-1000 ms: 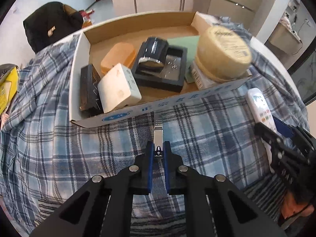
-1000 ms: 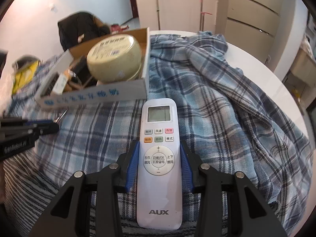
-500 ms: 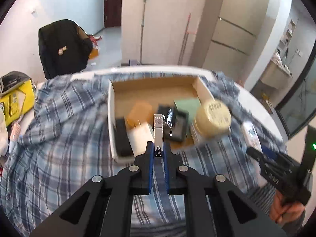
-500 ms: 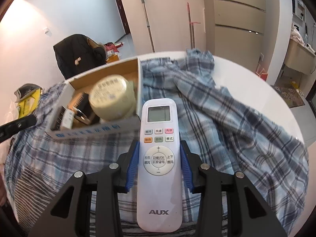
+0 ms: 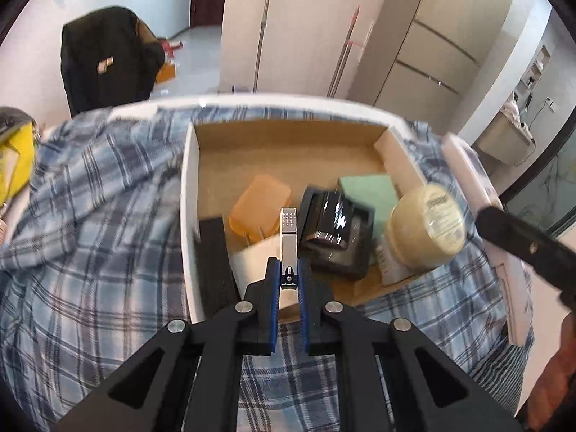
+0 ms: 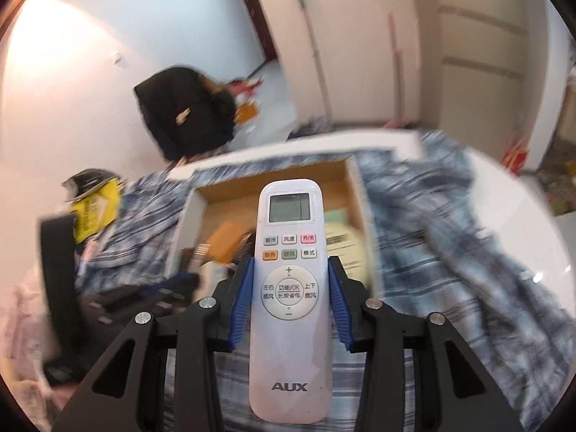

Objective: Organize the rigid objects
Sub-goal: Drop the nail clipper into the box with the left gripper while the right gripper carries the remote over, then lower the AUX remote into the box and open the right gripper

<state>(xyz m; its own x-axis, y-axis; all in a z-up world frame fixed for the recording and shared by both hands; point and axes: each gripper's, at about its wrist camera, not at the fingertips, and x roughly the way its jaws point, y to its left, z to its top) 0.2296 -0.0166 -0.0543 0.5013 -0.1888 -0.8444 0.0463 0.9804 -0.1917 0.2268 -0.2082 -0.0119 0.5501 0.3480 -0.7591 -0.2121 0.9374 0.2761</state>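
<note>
Since the earlier frames both grippers have risen and swung over the cardboard box [image 5: 288, 147], which then lay ahead of them across the cloth; the box now sits directly under and beyond the fingertips in both views.

The left gripper [image 5: 289, 277] has its fingers drawn narrow, pinching the hinged end of a metal nail clipper [image 5: 289, 232], whose lever juts forward past the tips. Just beyond and below that tip lie a white box [image 5: 259, 255] and an orange soap-like block [image 5: 260, 208]; to the right of the fingers a black case [image 5: 336, 232], a green card [image 5: 370, 189] and a round cream tin [image 5: 428, 225]; to their left a black bar [image 5: 214, 252] along the box wall.

The right gripper [image 6: 289, 300] has its blue fingers [image 6: 242, 298] clamped on the sides of a white AUX remote [image 6: 289, 288], screen end pointing forward over the box interior. In the left view this remote shows blurred at the far right.

Around the box spreads a blue plaid cloth [image 5: 97, 216] covering the white round table [image 6: 511, 194].
</note>
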